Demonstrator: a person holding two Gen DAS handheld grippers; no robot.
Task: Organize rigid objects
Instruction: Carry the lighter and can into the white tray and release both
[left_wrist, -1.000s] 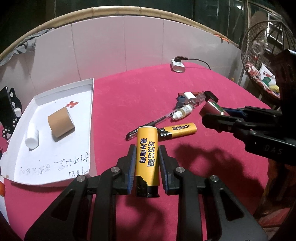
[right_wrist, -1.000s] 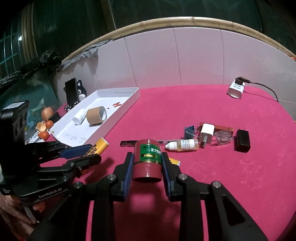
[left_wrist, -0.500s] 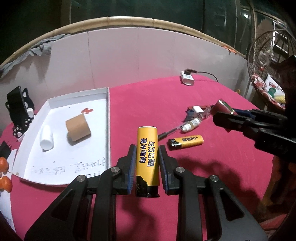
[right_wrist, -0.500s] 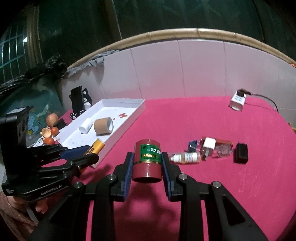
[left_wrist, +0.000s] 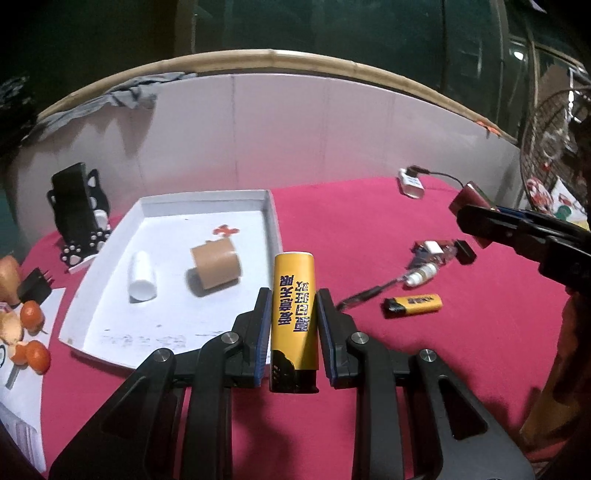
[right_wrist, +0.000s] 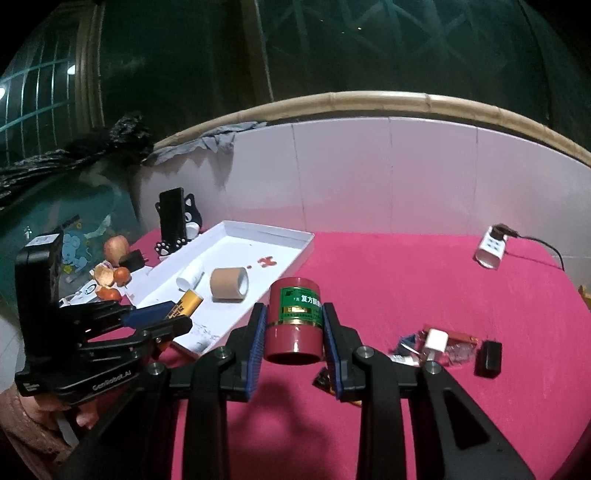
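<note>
**Both hand-held grippers carry 1 thing above the bench**

The left hand-held gripper (left_wrist: 293, 317) is closed on a yellow lighter (left_wrist: 293, 310), near the white tray (left_wrist: 271, 214). The right hand-held gripper (right_wrist: 293, 332) clamps a red can (right_wrist: 294, 321) over the red bench (right_wrist: 406, 280).

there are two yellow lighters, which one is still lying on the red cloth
The smaller yellow lighter beside the dark pen, lying flat with nothing touching it. The other, larger yellow lighter is clamped between the left gripper fingers, off the cloth.
</note>
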